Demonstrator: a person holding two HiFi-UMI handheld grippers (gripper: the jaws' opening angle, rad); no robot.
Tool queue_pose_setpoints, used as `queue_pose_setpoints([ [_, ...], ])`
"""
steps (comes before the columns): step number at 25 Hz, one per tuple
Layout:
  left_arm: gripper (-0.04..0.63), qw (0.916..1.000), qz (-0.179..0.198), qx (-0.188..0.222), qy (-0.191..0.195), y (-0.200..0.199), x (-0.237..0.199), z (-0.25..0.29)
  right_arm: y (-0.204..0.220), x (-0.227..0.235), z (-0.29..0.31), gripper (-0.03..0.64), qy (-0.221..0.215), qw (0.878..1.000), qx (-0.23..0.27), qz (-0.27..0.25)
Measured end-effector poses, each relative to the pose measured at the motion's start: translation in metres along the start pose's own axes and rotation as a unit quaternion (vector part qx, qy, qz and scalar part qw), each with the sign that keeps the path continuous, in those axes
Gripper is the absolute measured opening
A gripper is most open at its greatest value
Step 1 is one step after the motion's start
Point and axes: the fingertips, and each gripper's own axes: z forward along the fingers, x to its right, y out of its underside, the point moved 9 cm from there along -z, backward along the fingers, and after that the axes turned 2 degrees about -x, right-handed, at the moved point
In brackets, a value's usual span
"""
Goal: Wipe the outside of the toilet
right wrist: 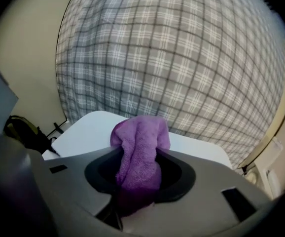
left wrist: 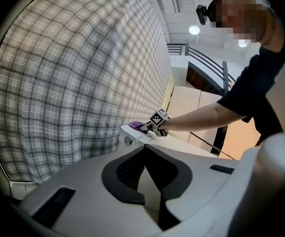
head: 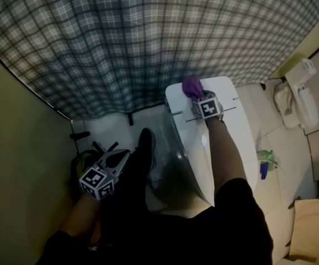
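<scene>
Right hand-held gripper (head: 198, 98) is up on the toilet (head: 203, 164); its own view settles the grip: jaws clamped on a purple cloth (right wrist: 138, 154), the towelling bunched between them and bulging over the tips. Beyond the cloth that view gives the flat white cistern lid (right wrist: 90, 132) and the plaid curtain (right wrist: 182, 58) behind it, nothing lower. From the head view you only see the cloth (head: 192, 86) poking out ahead of the marker cube, touching the cistern lid (head: 226, 93) at its curtain-side edge, nearer the left corner than the right; the person's forearm (head: 223, 148) runs back over the seat lid. The left gripper view catches the same scene side-on: right hand-held gripper (left wrist: 151, 126) and cloth (left wrist: 136, 125) sitting on top of the cistern, and a round button (left wrist: 127, 140) on the cistern's face that neither other view shows.

Left hand-held gripper (head: 114, 158) hangs low beside the bowl, well apart from the cloth, over the floor (head: 107, 128). Its own view has the 2 jaws drawn together at the tips with nothing between them (left wrist: 146, 154). Only the head view takes in the floor on the far side, where a small green item (head: 265, 158) lies just beside the toilet's right edge; what it is I cannot tell.
</scene>
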Motion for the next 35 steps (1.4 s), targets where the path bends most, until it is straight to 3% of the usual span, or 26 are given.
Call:
queue_pose_setpoints([
  [3,0.006,0.9996,-0.007,0.024,0.015,0.007,0.003,-0.016,0.003,-0.016,-0.034,0.143,0.001,0.999,-0.042,-0.033],
  [6,0.006,0.9993,0.002,0.026,0.027,0.011,0.014,-0.035,0.036,-0.045,-0.071,0.143,-0.013,0.997,-0.064,-0.034],
  [18,0.006,0.9909,0.068,0.050,0.105,0.009,0.179,-0.015,0.268,-0.118,-0.277,0.143,-0.029,0.990,-0.130,-0.052],
  [24,0.006,0.9834,0.094,0.043,0.149,0.018,0.255,0.017,0.368,-0.153,-0.359,0.143,-0.044,0.987,-0.144,-0.059],
  [29,0.006,0.9722,0.114,0.038,0.201,0.016,0.307,0.048,0.402,-0.160,-0.402,0.146,-0.012,0.988,-0.133,-0.082],
  [35,0.006,0.9717,0.098,0.040,0.211,0.010,0.319,0.072,0.391,-0.117,-0.440,0.149,-0.018,0.998,-0.019,0.050],
])
